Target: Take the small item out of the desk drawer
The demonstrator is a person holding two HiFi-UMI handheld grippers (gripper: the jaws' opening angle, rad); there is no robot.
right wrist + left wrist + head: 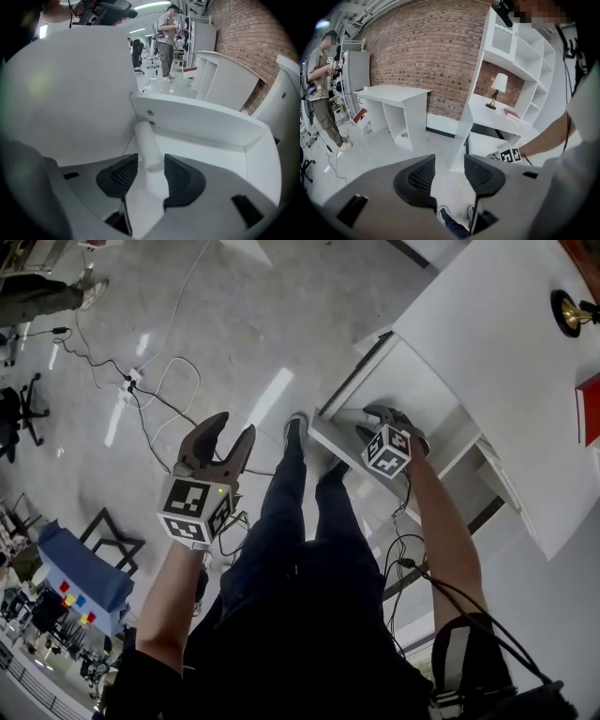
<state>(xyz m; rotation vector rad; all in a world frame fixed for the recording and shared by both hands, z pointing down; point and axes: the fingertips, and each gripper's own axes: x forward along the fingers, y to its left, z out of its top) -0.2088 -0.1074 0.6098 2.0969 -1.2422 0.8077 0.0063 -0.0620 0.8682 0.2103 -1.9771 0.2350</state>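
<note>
While the small white cylinder (146,140) lies in the open desk drawer (211,119), its near end sits between the parted jaws of the right tongs (150,161). The left tongs (232,427), also apart and empty, hover above the floor (234,324), beside the worktop (506,343).

My feed is bright throughout. In the head view the polished floor (216,324) throws back pale streaks of overhead light. The white table (487,343) is close to washed out, and the person's dark trousers (300,549) lose detail. Straight edges bow towards the borders. Both gripper views sit in a round picture with black corners, and the nearest foreground looks soft. In the left gripper view the brick wall (431,51) curves. In the right gripper view ceiling strip lights (152,5) glare. The drawer (211,147) shows flat white with faint shadow, and a greenish tinge sits at the left.
</note>
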